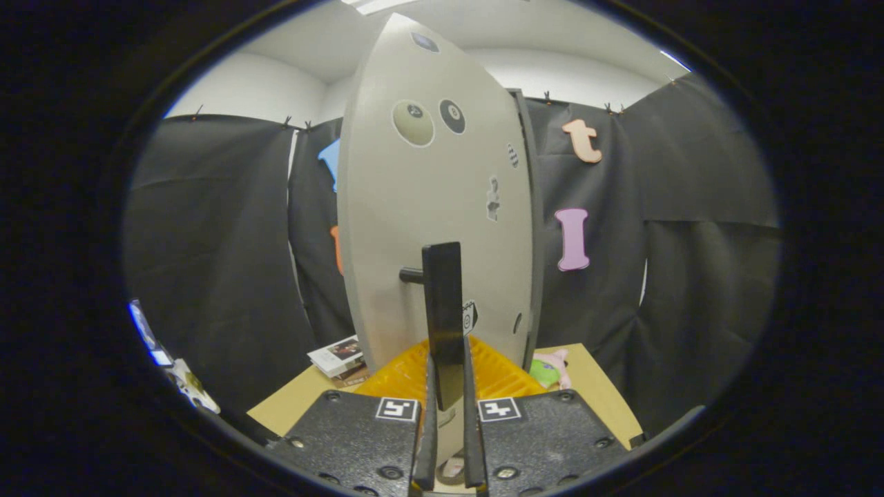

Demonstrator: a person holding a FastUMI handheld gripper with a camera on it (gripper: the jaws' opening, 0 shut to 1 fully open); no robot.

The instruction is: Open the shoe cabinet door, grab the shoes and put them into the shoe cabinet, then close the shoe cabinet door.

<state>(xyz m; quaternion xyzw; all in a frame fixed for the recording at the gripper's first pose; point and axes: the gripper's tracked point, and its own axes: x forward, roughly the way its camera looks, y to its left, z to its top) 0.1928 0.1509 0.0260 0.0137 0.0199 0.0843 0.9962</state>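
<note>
A: State of the tongs [447, 442]?

B: The two fingers [427, 442] stand close together, clenched on the black handle [443, 317] of the shoe cabinet door [428, 207]. The handle is a vertical bar; its lower end sits between the fingers, and both press against it.

A: Handle mounting?

B: A short black post at the bar's left side joins it to the door face.

A: Door condition?

B: The grey door stands just ahead of the fingers and bears several stickers. Whether it is fully closed cannot be told. A dark edge of the cabinet [533, 228] shows along its right side.

A: Location of the shoes?

B: None can be identified with certainty. A small part of an object shows low between the fingers, too little to name.

A: Surroundings?

B: A yellow ribbed tray [497, 376] lies on the counter [594, 379] at the door's foot. Left of it, a stack of booklets [338, 357]; right of it, a pink and green toy [550, 369].
</note>
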